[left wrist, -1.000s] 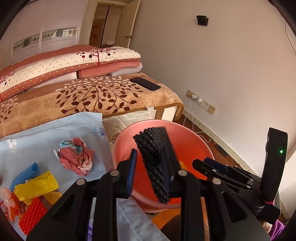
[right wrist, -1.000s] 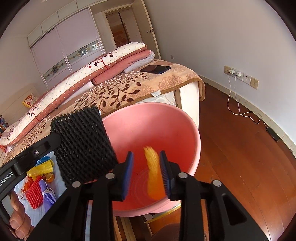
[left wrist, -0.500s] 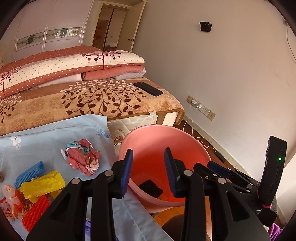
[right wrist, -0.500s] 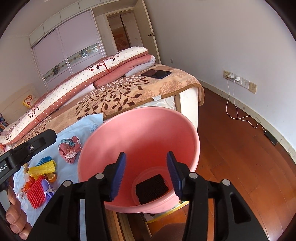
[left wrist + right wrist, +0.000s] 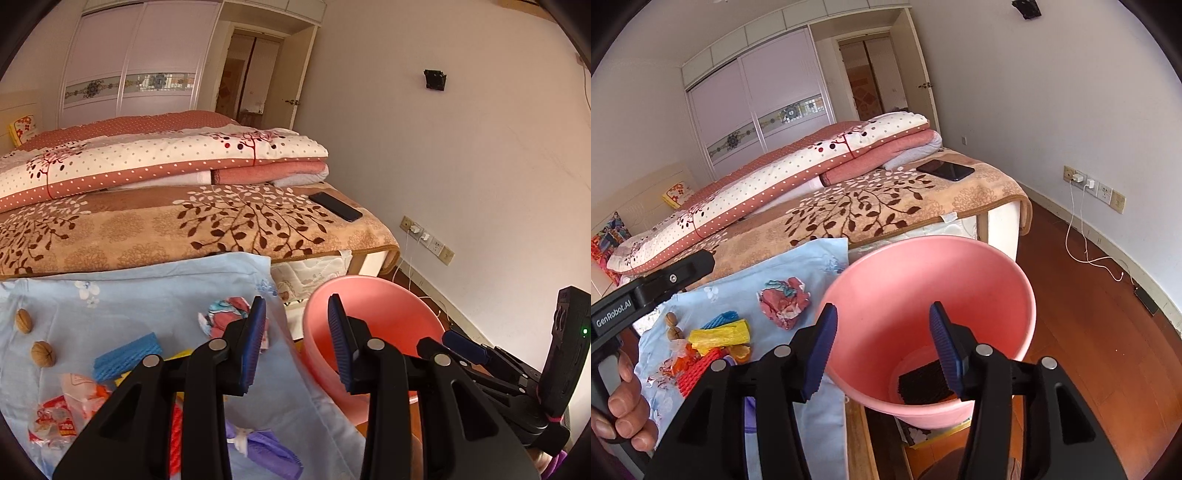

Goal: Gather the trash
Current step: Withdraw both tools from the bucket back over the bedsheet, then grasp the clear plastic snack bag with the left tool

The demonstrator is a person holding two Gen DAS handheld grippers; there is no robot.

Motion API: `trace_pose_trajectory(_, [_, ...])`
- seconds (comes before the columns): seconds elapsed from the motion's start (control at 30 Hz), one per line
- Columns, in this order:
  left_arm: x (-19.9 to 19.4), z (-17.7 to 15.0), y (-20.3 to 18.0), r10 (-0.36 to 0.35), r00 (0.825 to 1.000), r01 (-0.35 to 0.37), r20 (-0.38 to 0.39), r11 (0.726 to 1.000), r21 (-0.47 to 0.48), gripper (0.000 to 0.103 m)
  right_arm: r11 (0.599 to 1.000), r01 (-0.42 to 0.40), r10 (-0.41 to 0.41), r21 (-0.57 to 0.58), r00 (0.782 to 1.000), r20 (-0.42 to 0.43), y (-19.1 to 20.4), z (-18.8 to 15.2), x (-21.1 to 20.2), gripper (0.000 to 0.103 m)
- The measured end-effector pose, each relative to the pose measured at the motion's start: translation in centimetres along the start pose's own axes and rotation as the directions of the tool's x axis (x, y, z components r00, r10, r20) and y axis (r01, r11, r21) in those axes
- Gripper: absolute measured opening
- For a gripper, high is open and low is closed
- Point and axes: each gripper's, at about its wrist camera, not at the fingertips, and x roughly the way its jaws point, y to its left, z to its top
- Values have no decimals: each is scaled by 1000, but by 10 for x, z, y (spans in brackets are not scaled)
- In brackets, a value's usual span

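On the far left of the worktop, on the pale blue cloth [image 5: 155,295], lie two walnuts [image 5: 42,353], then a heap of light litter: a crinkly snack wrapper [image 5: 51,424], a blue foam net [image 5: 127,356], a yellow wrapper [image 5: 718,336] and a red foam net [image 5: 698,371]. These should weigh almost nothing and squash under the pads; the foam nets are springy and best pinched across the middle, while the wrappers look slippery and call for a bite on a bunched fold. The walnuts are hard and round, likely to roll, so they need a centred pinch.

Further right sits a crumpled paper ball [image 5: 225,319], soft and light, easy to take anywhere across its bulk. The left tool [image 5: 293,341] hovers over the cloth edge with its jaws spread and nothing between them. Right of it, past the worktop edge, the pink basin [image 5: 1027,295] holds the black foam net [image 5: 921,384] on its bottom. The right tool [image 5: 882,349] hangs above the basin, jaws opening and empty.

A second ago the left tool was pinching that black net over the basin and the right tool an orange scrap; both pieces have since been dropped in, and both tools have pulled up and back, the left one swinging towards the remaining litter.
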Motion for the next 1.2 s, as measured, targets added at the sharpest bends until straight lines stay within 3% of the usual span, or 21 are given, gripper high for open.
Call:
trace_pose_trajectory(0.37, [-64, -2, 77, 184, 981, -182, 66, 983, -34, 35, 989, -108, 106, -99, 994, -26, 57, -10, 1, 53])
trace_pose_trajectory(0.73, [-109, -38, 147, 339, 941, -336, 15, 937, -93, 35, 970, -174, 162, -168, 983, -85, 94, -28, 9, 53])
trace_pose_trajectory(0.93, [-123, -59, 168, 371, 928, -372, -30, 920, -126, 35, 964, -190, 172, -187, 979, -109, 104, -34, 12, 53])
trace_pose_trajectory(1.2, [-122, -85, 182, 357, 928, -371, -109, 915, -158, 35, 958, -203, 177, -202, 975, -137, 114, -43, 16, 53])
